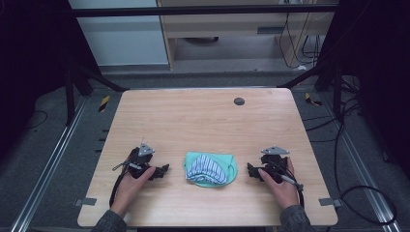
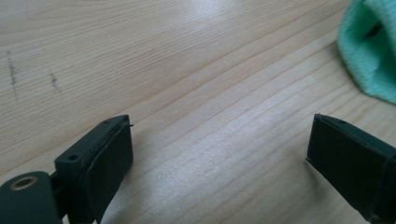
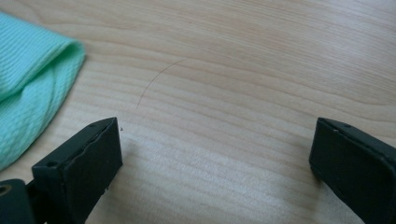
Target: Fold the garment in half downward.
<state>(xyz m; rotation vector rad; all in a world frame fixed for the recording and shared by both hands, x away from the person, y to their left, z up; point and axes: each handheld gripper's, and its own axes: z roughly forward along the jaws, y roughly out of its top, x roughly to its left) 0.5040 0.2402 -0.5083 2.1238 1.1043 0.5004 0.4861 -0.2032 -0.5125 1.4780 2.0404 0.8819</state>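
High view shows a folded mint-green and striped cloth (image 1: 211,169) released mid-table, apparently finished; left gripper (image 1: 163,170) at nine o'clock and right gripper (image 1: 251,170) at three o'clock gape empty.

Light wooden table (image 1: 193,121), small dark round disc (image 1: 239,101) near its far edge, grey carpet floor (image 1: 43,140), black cables (image 1: 358,193), pale cabinet (image 1: 121,43) behind

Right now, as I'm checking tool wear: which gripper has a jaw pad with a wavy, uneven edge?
The right gripper: its left pad has a wavy edge, while the left gripper's pads look straight.
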